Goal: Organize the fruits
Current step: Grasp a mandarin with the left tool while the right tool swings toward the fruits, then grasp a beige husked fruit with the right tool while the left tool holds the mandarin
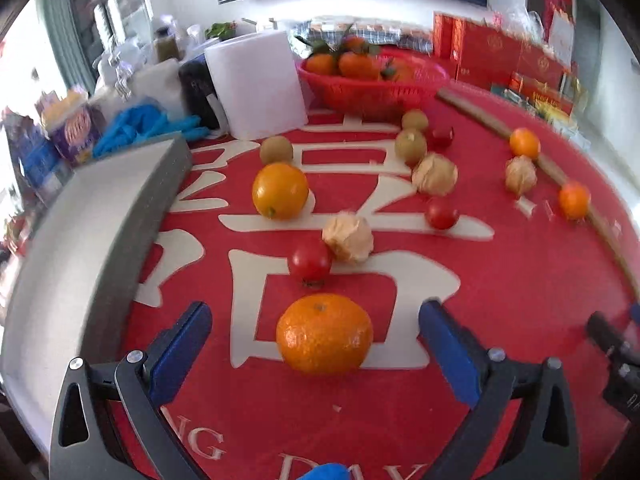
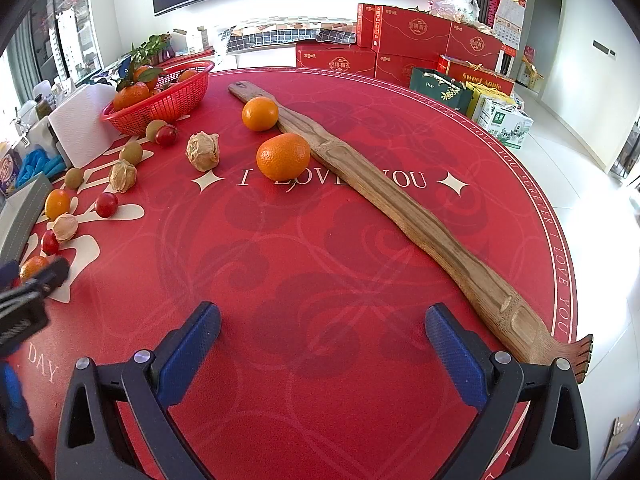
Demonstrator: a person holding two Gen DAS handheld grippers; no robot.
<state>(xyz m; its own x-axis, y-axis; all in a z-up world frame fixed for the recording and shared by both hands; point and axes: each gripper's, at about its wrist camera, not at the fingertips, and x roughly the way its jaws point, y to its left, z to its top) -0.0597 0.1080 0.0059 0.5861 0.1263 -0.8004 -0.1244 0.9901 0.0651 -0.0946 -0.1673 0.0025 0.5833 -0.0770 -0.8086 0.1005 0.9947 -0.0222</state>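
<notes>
My left gripper (image 1: 316, 344) stands wide open around the near mandarin (image 1: 325, 334), pads not touching; a lopsided close could roll it into the tomato (image 1: 310, 261) just beyond. Right gripper (image 2: 322, 340) gapes empty over bare red tablecloth (image 2: 320, 248); other fruit lies scattered leftward toward the far red basket (image 2: 160, 106).

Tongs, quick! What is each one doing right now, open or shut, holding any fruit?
Left tongs: open, holding nothing, an orange sits between the fingers.
Right tongs: open, holding nothing, only red tablecloth between them.
</notes>
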